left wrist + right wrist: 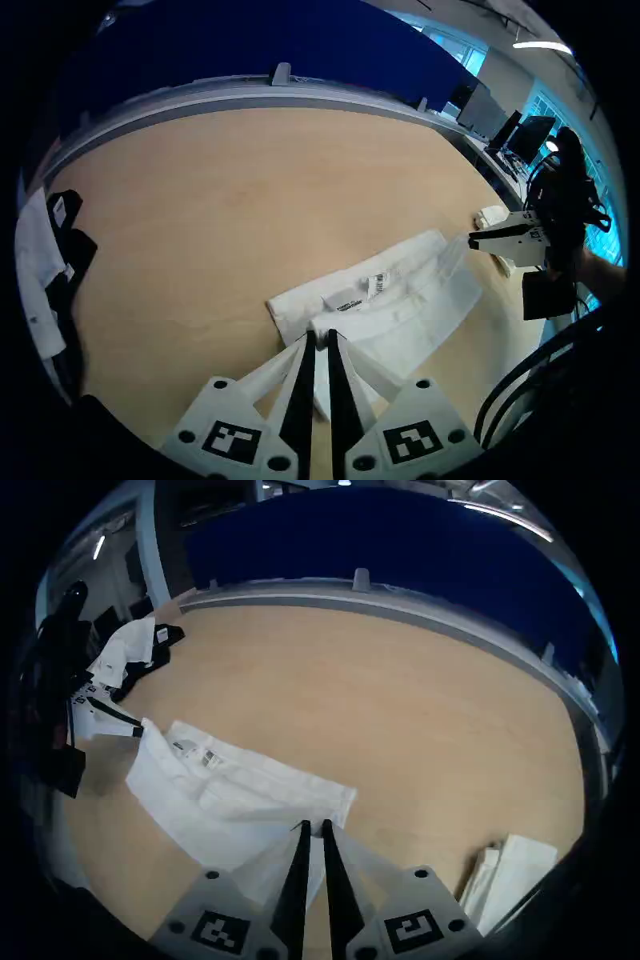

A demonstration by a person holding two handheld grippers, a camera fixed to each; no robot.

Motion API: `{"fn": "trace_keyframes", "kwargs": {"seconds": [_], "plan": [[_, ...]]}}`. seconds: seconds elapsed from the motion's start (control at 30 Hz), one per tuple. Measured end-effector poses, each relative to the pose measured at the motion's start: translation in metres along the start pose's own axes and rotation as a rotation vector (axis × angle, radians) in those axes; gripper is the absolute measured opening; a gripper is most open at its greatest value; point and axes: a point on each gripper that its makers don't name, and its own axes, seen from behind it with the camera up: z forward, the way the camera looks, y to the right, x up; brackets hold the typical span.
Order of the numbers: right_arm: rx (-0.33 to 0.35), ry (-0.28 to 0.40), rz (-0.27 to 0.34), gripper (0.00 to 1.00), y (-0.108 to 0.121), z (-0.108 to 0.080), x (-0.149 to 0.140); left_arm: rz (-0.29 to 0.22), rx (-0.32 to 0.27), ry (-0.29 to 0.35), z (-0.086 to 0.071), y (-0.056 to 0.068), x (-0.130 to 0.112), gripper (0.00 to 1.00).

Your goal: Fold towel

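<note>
white towel [384, 304] lies rumpled on wood worktop [240, 200]. left tongs [318, 342] clenched on one towel corner, right tongs [312, 830] clenched on opp. corner. folded cloths [512, 872] lie well apart, nr worktop edge.

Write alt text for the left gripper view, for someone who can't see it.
The left tool pinches the near edge of a crumpled white towel lying on a light wooden table. At the picture's right, the right tool meets the towel's far corner; black and white cloth lies at the left edge.
</note>
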Motion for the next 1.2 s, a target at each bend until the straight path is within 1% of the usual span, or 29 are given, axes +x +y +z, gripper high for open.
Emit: {"fn": "trace_keyframes", "kwargs": {"seconds": [0.27,0.3,0.37,0.47,0.57,0.6,0.67,0.7,0.73,0.8,0.87,0.9,0.93,0.97,1.0,1.03,1.1,1.2], "plan": [[-0.021,0.003,0.014,0.13,0.002,0.01,0.002,0.015,0.026,0.001,0.007,-0.009,-0.001,0.16],[-0.025,0.004,0.018,0.14,0.003,0.011,0.003,0.014,0.028,0.002,0.008,-0.009,-0.001,0.17],[-0.037,0.003,0.027,0.15,0.006,0.013,0.004,0.005,0.033,0.004,0.009,-0.013,-0.001,0.21],[-0.055,0.001,0.041,0.19,0.011,0.016,0.004,-0.012,0.045,0.005,0.013,-0.02,-0.001,0.25],[-0.069,-0.001,0.052,0.33,0.016,0.018,0.003,-0.023,0.058,0.006,0.015,-0.027,-0.002,0.32],[-0.074,-0.002,0.055,0.38,0.018,0.019,0.003,-0.026,0.063,0.006,0.016,-0.029,-0.002,0.37],[-0.083,-0.004,0.056,0.57,0.021,0.02,0.003,-0.026,0.073,0.006,0.017,-0.032,-0.003,0.46],[-0.088,-0.005,0.056,0.62,0.022,0.02,0.003,-0.026,0.078,0.005,0.018,-0.034,-0.003,0.51],[-0.092,-0.005,0.054,0.67,0.023,0.02,0.003,-0.026,0.085,0.005,0.018,-0.036,-0.003,0.55],[-0.101,-0.004,0.049,0.72,0.025,0.02,0.004,-0.024,0.098,0.006,0.019,-0.039,-0.003,0.62],[-0.107,-0.007,0.046,0.79,0.027,0.022,0.004,-0.019,0.112,0.005,0.02,-0.042,-0.002,0.69],[-0.11,-0.008,0.045,0.85,0.027,0.022,0.004,-0.017,0.12,0.004,0.021,-0.043,-0.002,0.73],[-0.112,-0.007,0.048,0.91,0.028,0.023,0.004,-0.019,0.128,0.006,0.021,-0.045,-0.001,0.8],[-0.113,-0.006,0.05,0.94,0.028,0.023,0.005,-0.02,0.137,0.007,0.021,-0.047,0.0,0.87],[-0.115,-0.004,0.052,0.97,0.029,0.023,0.006,-0.023,0.145,0.009,0.022,-0.05,0.001,0.89],[-0.116,-0.001,0.054,0.97,0.03,0.023,0.007,-0.029,0.15,0.016,0.021,-0.051,0.003,0.91],[-0.119,0.006,0.056,0.99,0.031,0.022,0.009,-0.043,0.16,0.03,0.02,-0.055,0.008,0.91],[-0.113,0.011,0.057,1.0,0.03,0.02,0.01,-0.059,0.158,0.048,0.017,-0.056,0.015,0.91]]}}
